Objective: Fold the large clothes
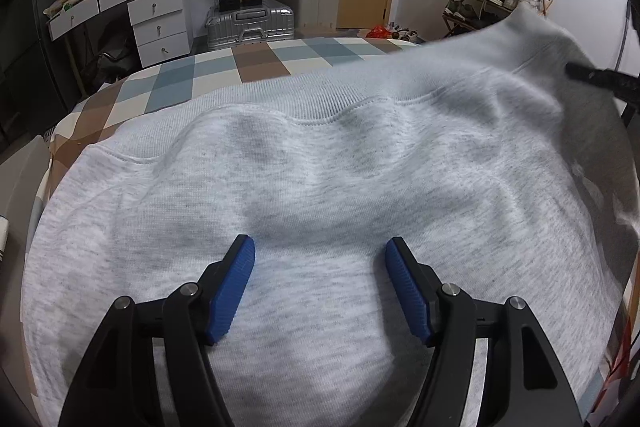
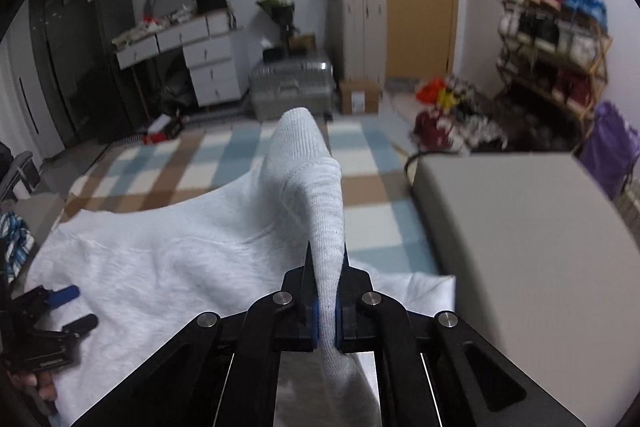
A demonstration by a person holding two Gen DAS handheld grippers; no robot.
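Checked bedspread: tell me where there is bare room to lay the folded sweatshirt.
Bare checked bedspread lies beyond the sweatshirt's ribbed hem, toward the silver suitcase, and in a strip between the sweatshirt and the grey mattress block. The near side is crowded: the sweatshirt covers it, with the left gripper open above and the right gripper pinching a raised corner.

**Clearance findings**

I note open checked bedding (image 2: 168, 167) at centre-left of the right wrist view. A grey block (image 2: 520, 247) obstructs the right side. The raised sweatshirt (image 1: 320, 187) corner blocks upper right in the left wrist view.
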